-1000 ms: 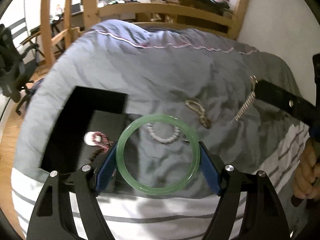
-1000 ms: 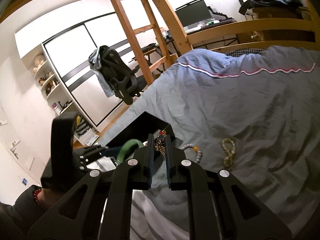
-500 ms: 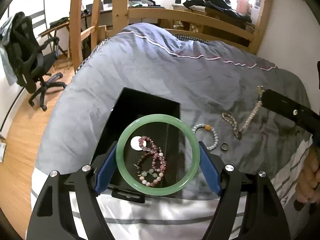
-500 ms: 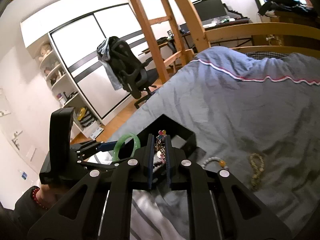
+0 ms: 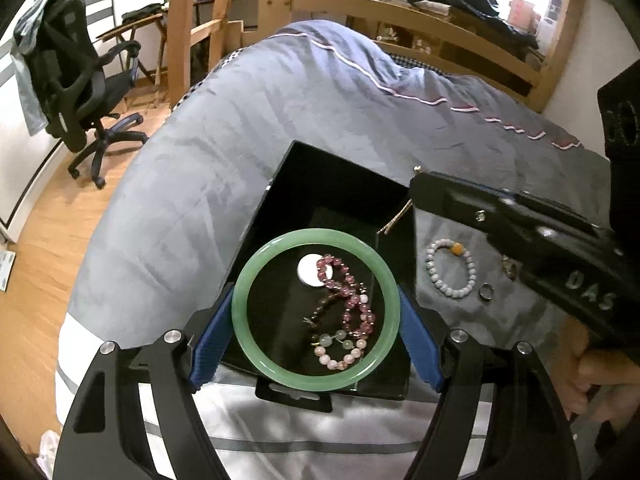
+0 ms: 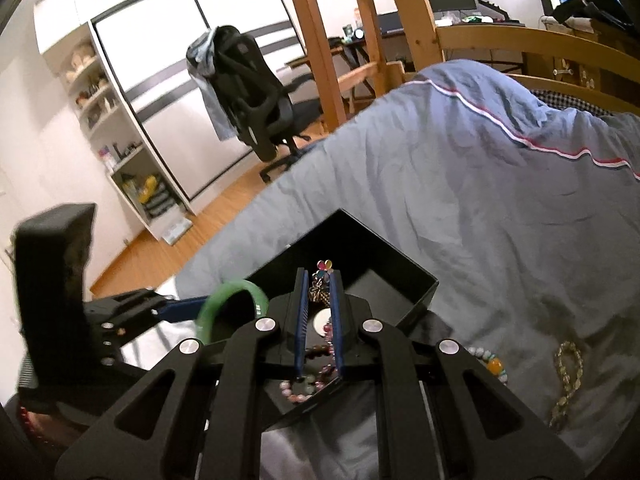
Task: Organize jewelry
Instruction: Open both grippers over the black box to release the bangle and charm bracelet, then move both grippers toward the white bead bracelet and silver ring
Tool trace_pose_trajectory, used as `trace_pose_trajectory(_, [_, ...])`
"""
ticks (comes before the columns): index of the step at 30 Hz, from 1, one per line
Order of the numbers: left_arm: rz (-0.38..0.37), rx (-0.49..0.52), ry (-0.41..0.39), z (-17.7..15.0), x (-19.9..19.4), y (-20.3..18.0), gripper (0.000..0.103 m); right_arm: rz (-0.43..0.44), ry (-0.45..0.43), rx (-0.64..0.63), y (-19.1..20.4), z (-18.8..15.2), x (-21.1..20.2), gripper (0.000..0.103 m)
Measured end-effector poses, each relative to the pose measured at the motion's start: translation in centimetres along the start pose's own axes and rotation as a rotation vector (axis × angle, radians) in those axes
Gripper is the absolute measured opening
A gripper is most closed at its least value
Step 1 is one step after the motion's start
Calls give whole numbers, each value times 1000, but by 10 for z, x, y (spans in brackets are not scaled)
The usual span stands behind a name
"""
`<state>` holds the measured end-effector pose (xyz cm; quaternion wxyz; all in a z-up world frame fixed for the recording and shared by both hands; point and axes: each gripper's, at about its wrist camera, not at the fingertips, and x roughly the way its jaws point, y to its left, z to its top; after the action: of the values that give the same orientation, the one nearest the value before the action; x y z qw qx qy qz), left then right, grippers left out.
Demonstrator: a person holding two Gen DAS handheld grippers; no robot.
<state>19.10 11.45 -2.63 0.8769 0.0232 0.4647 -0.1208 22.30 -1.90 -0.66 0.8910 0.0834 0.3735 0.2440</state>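
**Here, two grippers hold jewelry over a black box**

The left gripper (image 5: 316,336) clamps a green bangle (image 5: 316,310) flat between its blue pads, above the open black box (image 5: 340,196) on a grey bed (beaded bracelets (image 5: 348,320) lie inside). The right gripper (image 6: 318,304), nearly closed, pinches a small chain with colourful charms (image 6: 322,280) over the box. A pale bracelet (image 5: 450,268) and ring (image 5: 486,291) lie beside it.

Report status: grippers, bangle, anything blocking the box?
Left gripper shut on green bangle, over black box. Right gripper shut on chain with charm, also above box. Bead bracelets already inside; drop path crowded.
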Motion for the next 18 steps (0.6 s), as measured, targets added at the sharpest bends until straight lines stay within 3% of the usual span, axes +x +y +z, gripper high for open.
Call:
trace_pose_trajectory(2, [13,-9,1,2,1,2,75,-15,15,-9,-1,1,5,13])
trace_pose_trajectory(4, [13,-22,3,2,2,4,75,-38,19,-13,-1,2,8,23])
trace_pose_trajectory(6, [23,-20,2,1,2,4,75,-53,-3,-12,-2,3,3,68])
trace_pose_trajectory(8, [35,-17,1,0,1,2,75,-79,-34,-16,-3,3,-4,80])
trace_pose_trajectory(11, [47,-13,-18,0,-3,1,76,-139,-56,-15,-9,5,-20,92])
trace_pose_trajectory(12, [65,-11,-35,1,-6,1,87,-161,-66,-18,-12,5,-25,94])
trace_pose_trajectory(14, [101,-9,-78,1,-12,-3,94,-218,-74,-18,-21,4,-40,99])
trace_pose_trajectory(18, [91,-12,-105,1,-15,-9,96,-276,-86,31,-46,2,-70,99])
